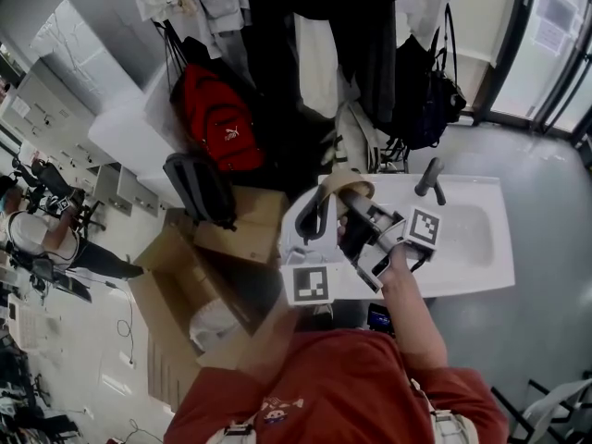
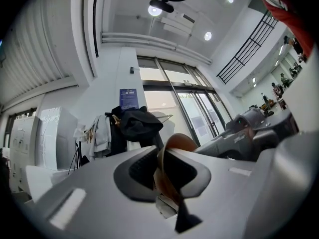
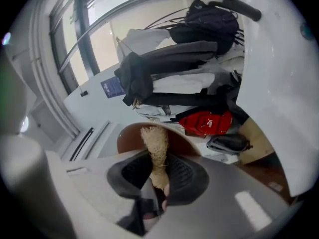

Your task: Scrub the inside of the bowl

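Note:
In the head view I hold a tan-brown bowl (image 1: 351,186) tilted on edge over the left end of the white sink (image 1: 481,248). My left gripper (image 1: 324,209) is shut on its rim. The left gripper view shows the brown bowl wall (image 2: 177,144) pinched between the left gripper's (image 2: 163,172) pads. My right gripper (image 1: 351,222) reaches into the bowl from the right. It is shut on a pale fibrous scrubber (image 3: 154,146), which sticks up from the right gripper (image 3: 159,179) against the bowl's brown inside (image 3: 130,136).
A dark faucet (image 1: 430,178) stands at the sink's back edge. Open cardboard boxes (image 1: 208,276) lie on the floor to the left. A red backpack (image 1: 217,118) and hanging clothes (image 1: 351,35) crowd the space behind the sink.

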Demonstrator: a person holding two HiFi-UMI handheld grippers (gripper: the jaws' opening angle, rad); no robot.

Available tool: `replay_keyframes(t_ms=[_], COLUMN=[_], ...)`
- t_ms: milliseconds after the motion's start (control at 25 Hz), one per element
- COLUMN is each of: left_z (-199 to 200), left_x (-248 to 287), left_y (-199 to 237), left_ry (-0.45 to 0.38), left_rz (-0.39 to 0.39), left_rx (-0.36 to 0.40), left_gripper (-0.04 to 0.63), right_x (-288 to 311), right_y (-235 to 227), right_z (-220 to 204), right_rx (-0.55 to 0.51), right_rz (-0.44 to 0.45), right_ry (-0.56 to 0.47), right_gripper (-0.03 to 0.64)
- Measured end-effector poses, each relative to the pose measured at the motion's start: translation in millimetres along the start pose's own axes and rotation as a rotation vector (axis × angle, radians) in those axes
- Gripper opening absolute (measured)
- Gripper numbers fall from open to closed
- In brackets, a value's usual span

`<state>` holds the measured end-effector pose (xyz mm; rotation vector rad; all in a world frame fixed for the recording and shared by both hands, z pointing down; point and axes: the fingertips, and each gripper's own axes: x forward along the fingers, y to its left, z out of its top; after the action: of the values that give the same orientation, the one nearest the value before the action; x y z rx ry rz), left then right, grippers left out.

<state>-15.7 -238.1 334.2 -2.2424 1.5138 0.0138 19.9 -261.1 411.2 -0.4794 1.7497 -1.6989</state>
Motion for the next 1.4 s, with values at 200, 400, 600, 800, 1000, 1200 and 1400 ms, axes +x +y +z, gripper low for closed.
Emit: replay_keyframes(t_ms=[200,400,600,800,1000,1200,1400], left_z=[2,0,-6,-11,-15,-18,-17], left_x=[-2,-3,-5,-2,1,3,3], left_y=[0,0,-3,-10,-13,-12,-12], left_ry=[-0.024,-0.009,-0.005,0.005,0.014,0.017,0.024], left_rz=[-0.019,-0.027,-0.04,-0.055,-0.051,-0.052,-0.052], left_rx=[0.017,0.006,-0.008,-0.007,-0.037,-0.034,-0.05], left_gripper=[0.049,0.049,0.049,0.049,0.049,0.047,0.046], right_x=[1,2,-2,-7,-10,-8,-8], right_y=[-2,1,0,-2,-2,2,6], right_z=[-3,-4,1,8,14,12,10], right_rx=[0.176,0.206,0.016,-0.149,-0.358,-0.528,-0.726], right_rz=[0.055,0.076,-0.006,-0.074,-0.169,-0.232,-0.297], right_ry=[0.004,0.015,0.02,0.007,-0.001,0.027,0.041], right_gripper=[0.075,0.075,0.075,0.075,0.075,0.075,0.075])
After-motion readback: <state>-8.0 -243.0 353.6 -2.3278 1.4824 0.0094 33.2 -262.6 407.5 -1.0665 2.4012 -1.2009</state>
